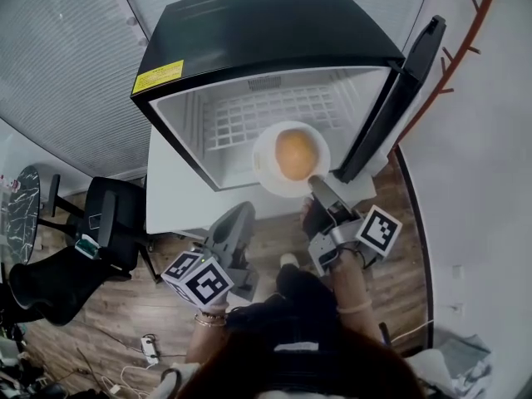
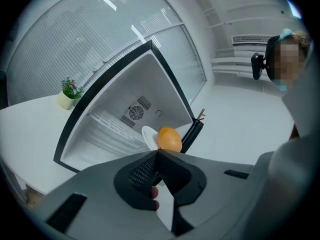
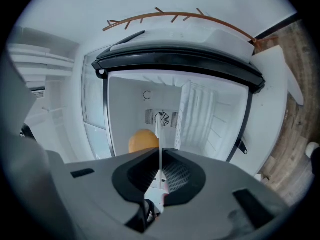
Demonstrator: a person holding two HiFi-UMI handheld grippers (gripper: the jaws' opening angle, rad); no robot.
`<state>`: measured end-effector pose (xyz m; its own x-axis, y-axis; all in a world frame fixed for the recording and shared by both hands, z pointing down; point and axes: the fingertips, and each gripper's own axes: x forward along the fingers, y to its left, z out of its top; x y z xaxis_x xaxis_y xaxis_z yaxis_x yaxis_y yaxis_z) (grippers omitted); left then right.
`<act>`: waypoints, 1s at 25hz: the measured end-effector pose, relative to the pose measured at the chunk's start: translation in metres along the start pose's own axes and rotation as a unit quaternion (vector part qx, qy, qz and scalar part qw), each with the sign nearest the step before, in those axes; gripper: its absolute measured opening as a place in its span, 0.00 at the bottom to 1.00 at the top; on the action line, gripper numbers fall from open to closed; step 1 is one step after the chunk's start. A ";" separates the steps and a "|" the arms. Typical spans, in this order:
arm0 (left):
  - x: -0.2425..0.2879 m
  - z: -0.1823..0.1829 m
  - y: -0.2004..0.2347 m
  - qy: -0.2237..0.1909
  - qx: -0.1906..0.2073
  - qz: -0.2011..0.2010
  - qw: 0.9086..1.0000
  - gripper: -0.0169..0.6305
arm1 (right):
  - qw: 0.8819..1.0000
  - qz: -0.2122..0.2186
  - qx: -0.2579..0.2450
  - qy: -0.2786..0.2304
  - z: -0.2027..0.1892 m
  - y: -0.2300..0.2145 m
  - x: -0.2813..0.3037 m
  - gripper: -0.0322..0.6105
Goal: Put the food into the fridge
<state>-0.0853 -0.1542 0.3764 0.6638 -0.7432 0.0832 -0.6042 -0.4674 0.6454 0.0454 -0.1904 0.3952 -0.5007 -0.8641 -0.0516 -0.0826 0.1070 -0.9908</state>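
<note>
**A:** Where is the food (image 1: 295, 154) right now?

**B:** It's in the middle of the white plate (image 1: 264, 165), one round, orange-coloured piece and nothing else. The plate hangs at the front edge of the open fridge (image 1: 274, 32), not yet on the wire shelf (image 1: 266, 115), which holds nothing.

**A:** And the tools?

**B:** The right tool (image 1: 320, 189) is clamped on the plate's near rim, its jaws nearly together with only that thin edge between them. The left tool (image 1: 241, 213) is closed tight on nothing, left of the plate and apart from it.

**A:** What could go wrong?

**B:** I'd say the one-sided pinch is the weak point. If the plate tips, the round food could roll off the far rim. The door (image 1: 399, 90) also stands just right of the plate, so a sideways drift could knock the rim against it.
</note>
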 end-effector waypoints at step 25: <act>0.052 0.026 0.030 0.008 0.007 0.021 1.000 0.01 | 0.999 -0.036 0.034 -0.008 0.048 -0.027 0.074 0.07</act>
<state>-0.0802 -0.2196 0.3806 0.6448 -0.7545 0.1225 -0.6376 -0.4424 0.6307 0.0514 -0.2809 0.4118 -0.4823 -0.8758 0.0189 -0.0588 0.0108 -0.9982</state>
